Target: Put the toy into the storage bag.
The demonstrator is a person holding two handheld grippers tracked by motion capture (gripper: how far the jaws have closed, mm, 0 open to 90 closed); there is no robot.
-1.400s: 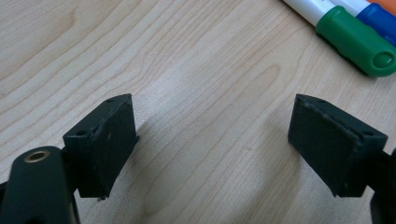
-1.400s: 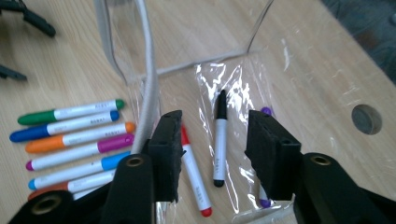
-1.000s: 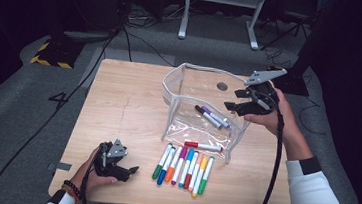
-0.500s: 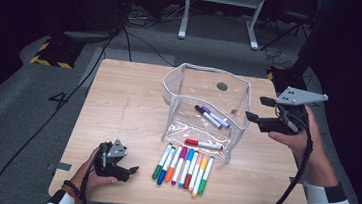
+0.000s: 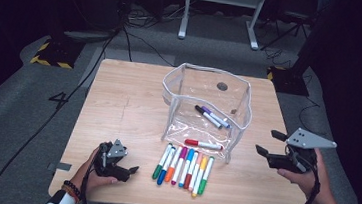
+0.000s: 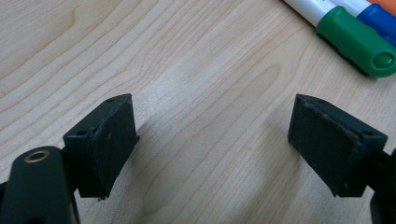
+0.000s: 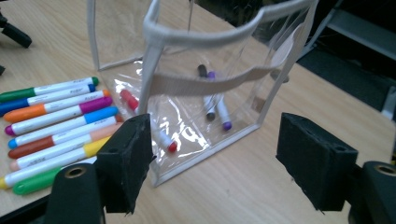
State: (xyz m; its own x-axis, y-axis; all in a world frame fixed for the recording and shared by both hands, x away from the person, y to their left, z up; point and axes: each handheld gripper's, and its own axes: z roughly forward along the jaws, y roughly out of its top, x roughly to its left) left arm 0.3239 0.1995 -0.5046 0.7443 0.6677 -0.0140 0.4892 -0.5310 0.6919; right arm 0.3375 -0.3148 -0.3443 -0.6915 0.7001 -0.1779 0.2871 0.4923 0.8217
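Right gripper (image 5: 271, 143), high view: jaws just opened wide, nothing between, hanging beside clear pouch (image 5: 207, 112) w/ three markers in it; left gripper (image 5: 130, 169) sat open, empty, on table (image 5: 119, 101) near marker row (image 5: 183, 165). Left gripper view: green marker (image 6: 357, 42) nearby. Right gripper view: pouch wall (image 7: 205, 35) looked floppy; a clumsy reach could've tipped it & spilled contents.

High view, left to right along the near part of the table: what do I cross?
Left gripper → row of loose markers → near right corner of the clear pouch → right gripper. Both grippers have open jaws with nothing between them; the right one's have just been opening.
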